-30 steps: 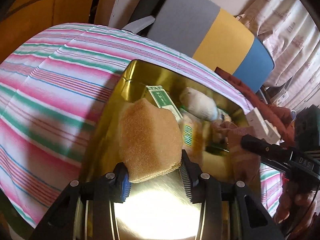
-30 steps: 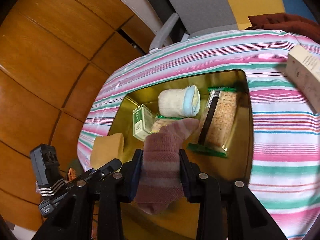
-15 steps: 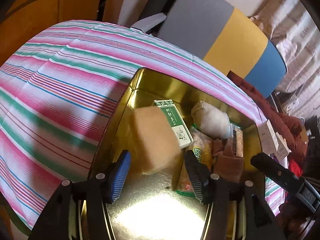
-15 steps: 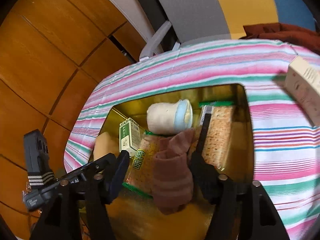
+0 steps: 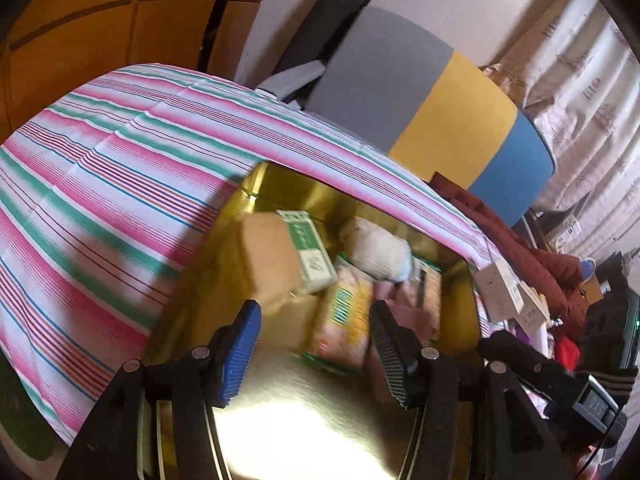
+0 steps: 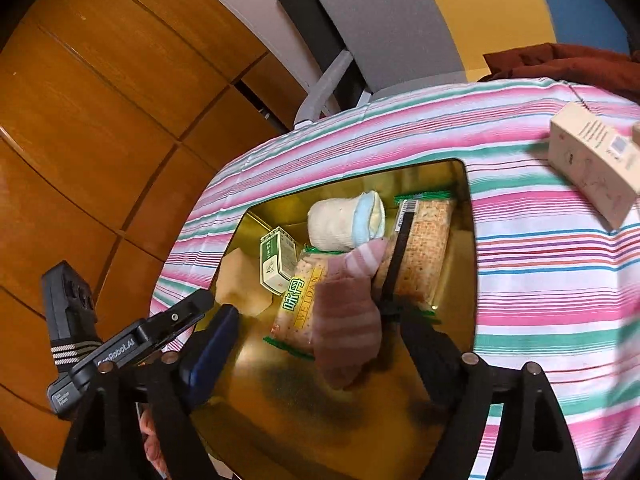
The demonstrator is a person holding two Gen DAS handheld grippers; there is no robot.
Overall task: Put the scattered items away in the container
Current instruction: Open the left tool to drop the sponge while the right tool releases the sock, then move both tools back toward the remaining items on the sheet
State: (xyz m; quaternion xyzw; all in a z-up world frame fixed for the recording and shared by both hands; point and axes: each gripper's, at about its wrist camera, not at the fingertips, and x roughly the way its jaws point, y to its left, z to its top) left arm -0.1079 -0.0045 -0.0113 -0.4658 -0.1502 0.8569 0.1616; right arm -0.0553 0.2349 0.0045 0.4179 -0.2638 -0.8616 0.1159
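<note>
A gold metal tin (image 5: 256, 184) (image 6: 464, 208) sits on the striped tablecloth. In it lie a tan sponge (image 5: 270, 256) (image 6: 240, 280), a green-white box (image 5: 310, 248) (image 6: 276, 262), a rolled white sock (image 5: 376, 250) (image 6: 344, 226), two cracker packs (image 5: 344, 320) (image 6: 424, 252) and a pink striped sock (image 6: 346, 320). My left gripper (image 5: 316, 344) is open and empty above the tin's near part. My right gripper (image 6: 316, 344) is open and empty just above the pink sock.
A cream carton (image 6: 592, 164) (image 5: 500, 288) lies on the cloth right of the tin. A grey, yellow and blue chair (image 5: 424, 108) stands behind the table. Wooden panels (image 6: 100, 120) are at the left. Dark red cloth (image 5: 520, 232) lies at the far right.
My left gripper opened and let go of the sponge, which now lies in the tin. My right gripper opened and dropped the pink sock onto the cracker packs. Both pulled back.
</note>
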